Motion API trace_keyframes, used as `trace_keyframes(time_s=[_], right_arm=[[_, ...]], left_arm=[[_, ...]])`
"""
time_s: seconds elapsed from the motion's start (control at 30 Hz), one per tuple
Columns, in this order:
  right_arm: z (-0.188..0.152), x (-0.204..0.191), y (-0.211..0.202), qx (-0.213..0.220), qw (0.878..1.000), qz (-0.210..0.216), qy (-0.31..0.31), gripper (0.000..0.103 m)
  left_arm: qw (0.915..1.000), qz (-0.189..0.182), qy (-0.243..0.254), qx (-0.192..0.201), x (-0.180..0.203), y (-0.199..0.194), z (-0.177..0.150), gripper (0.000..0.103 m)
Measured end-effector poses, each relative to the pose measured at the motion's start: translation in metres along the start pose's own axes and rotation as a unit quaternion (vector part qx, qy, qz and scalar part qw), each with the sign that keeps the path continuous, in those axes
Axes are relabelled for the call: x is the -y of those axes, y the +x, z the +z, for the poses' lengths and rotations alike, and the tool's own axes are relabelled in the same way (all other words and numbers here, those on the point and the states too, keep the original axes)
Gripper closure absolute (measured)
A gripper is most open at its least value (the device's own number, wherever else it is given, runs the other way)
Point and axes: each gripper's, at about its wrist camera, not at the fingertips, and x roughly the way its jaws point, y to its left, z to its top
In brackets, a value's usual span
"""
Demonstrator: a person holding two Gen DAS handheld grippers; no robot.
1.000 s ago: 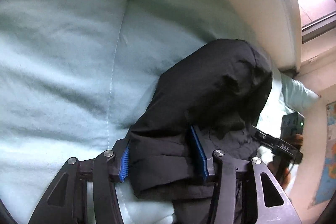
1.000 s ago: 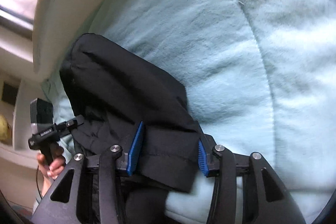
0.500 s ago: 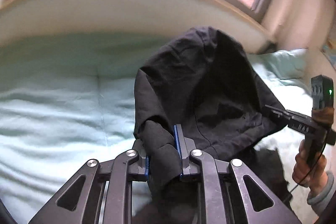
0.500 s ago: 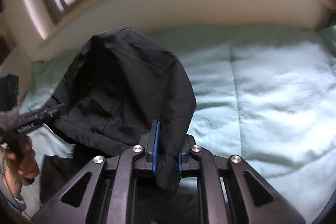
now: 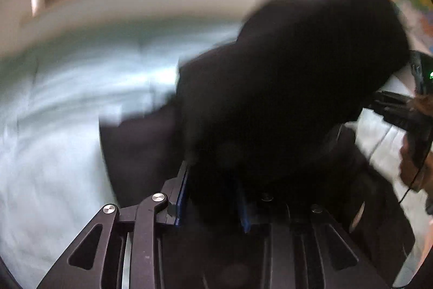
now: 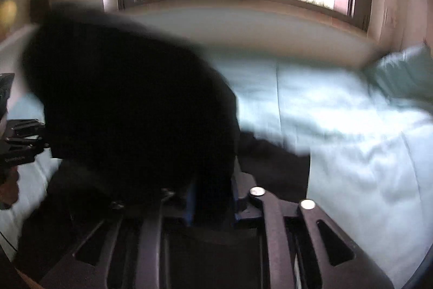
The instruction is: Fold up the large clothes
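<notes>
The left two-finger gripper with black linkage arms and blue pads [image 5: 212, 197] points downward at a slant, and its jaws, which have just been opening a little, have dark cloth bunched between the pads. The right gripper of the same build [image 6: 212, 201] tilts down likewise, its jaws narrow and also just eased slightly apart around dark cloth. Each view shows the opposite hand [image 5: 414, 167] gripping its handle at the frame edge.
</notes>
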Motion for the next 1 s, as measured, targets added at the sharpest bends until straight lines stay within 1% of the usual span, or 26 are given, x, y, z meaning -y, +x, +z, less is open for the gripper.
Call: trace_keyframes(time_s=[0.03,0.07,0.1,0.13,0.17,0.23,0.3,0.33,0.37,0.4,0.43,0.47,0.5,0.53,0.57,0.6,0.63,0.67,0.7,0.77,0.83,0.9,0.93,1.0], right_arm=[[-0.009,0.005,0.004,-0.024,1.000,-0.002,0.002,0.080],[-0.015,0.008,0.007,-0.043,0.999,-0.003,0.003,0.080],[-0.022,0.012,0.011,-0.067,0.998,-0.007,0.007,0.080],[-0.027,0.016,0.012,-0.080,0.997,-0.007,0.013,0.080],[-0.029,0.020,0.011,-0.095,0.995,-0.001,0.023,0.077],[-0.029,0.032,0.001,-0.109,0.993,0.011,0.046,0.076],[-0.021,0.040,-0.008,-0.116,0.990,0.032,0.070,0.073],[-0.016,0.043,-0.014,-0.117,0.989,0.041,0.080,0.070],[-0.010,0.046,-0.019,-0.114,0.988,0.049,0.090,0.063],[-0.001,0.039,-0.019,-0.111,0.987,0.059,0.099,0.058],[0.006,0.040,-0.024,-0.110,0.985,0.071,0.109,0.051],[0.012,0.043,-0.026,-0.110,0.983,0.081,0.119,0.046],[0.017,0.046,-0.027,-0.112,0.980,0.099,0.134,0.043],[0.023,0.049,-0.025,-0.118,0.974,0.119,0.152,0.034],[0.025,0.051,-0.022,-0.123,0.967,0.140,0.172,0.028],[0.023,0.052,-0.023,-0.127,0.960,0.159,0.194,0.028],[0.022,0.053,-0.017,-0.135,0.950,0.179,0.216,0.027],[0.022,0.049,-0.011,-0.149,0.941,0.196,0.231,0.027],[0.020,0.049,-0.003,-0.160,0.936,0.201,0.242,0.027],[0.016,0.044,0.011,-0.174,0.930,0.201,0.252,0.027],[0.007,0.041,0.028,-0.189,0.920,0.211,0.272,0.026],[0.000,0.041,0.037,-0.195,0.907,0.232,0.294,0.026],[-0.002,0.041,0.042,-0.197,0.904,0.234,0.299,0.026],[-0.003,0.040,0.053,-0.197,0.901,0.241,0.303,0.026]], left_arm=[[0.9998,0.000,-0.014,-0.016,-0.003,0.003,-0.014,0.071],[0.9993,-0.003,-0.026,-0.028,-0.014,0.002,-0.025,0.071],[0.9985,0.002,-0.038,-0.040,-0.030,-0.005,-0.033,0.071],[0.9979,0.008,-0.047,-0.044,-0.034,-0.009,-0.038,0.071],[0.9973,0.012,-0.060,-0.042,-0.041,-0.017,-0.040,0.071],[0.9962,0.008,-0.079,-0.035,-0.056,-0.037,-0.038,0.071],[0.9950,-0.012,-0.098,-0.019,-0.055,-0.054,-0.026,0.071],[0.9939,-0.024,-0.106,-0.018,-0.058,-0.060,-0.019,0.070],[0.9924,-0.042,-0.114,-0.016,-0.058,-0.067,-0.010,0.070],[0.9905,-0.059,-0.124,-0.012,-0.058,-0.072,-0.001,0.069],[0.9875,-0.075,-0.138,-0.011,-0.053,-0.072,0.013,0.060],[0.9849,-0.087,-0.149,-0.013,-0.051,-0.068,0.019,0.050],[0.9817,-0.102,-0.160,-0.016,-0.045,-0.065,0.028,0.048],[0.9783,-0.117,-0.170,-0.022,-0.042,-0.063,0.034,0.048],[0.9756,-0.122,-0.180,-0.031,-0.025,-0.044,0.046,0.048],[0.9730,-0.125,-0.189,-0.040,-0.020,-0.039,0.052,0.048],[0.9687,-0.134,-0.201,-0.055,-0.016,-0.032,0.055,0.048],[0.9648,-0.145,-0.211,-0.059,-0.016,-0.025,0.057,0.048],[0.9604,-0.151,-0.225,-0.064,-0.015,-0.021,0.057,0.048],[0.9555,-0.149,-0.242,-0.079,-0.011,-0.011,0.054,0.048],[0.9497,-0.154,-0.259,-0.085,-0.010,-0.003,0.049,0.048],[0.9407,-0.172,-0.280,-0.086,-0.011,0.002,0.044,0.048],[0.9358,-0.183,-0.288,-0.088,-0.011,0.005,0.044,0.048],[0.9297,-0.198,-0.297,-0.090,-0.010,0.019,0.046,0.044]])
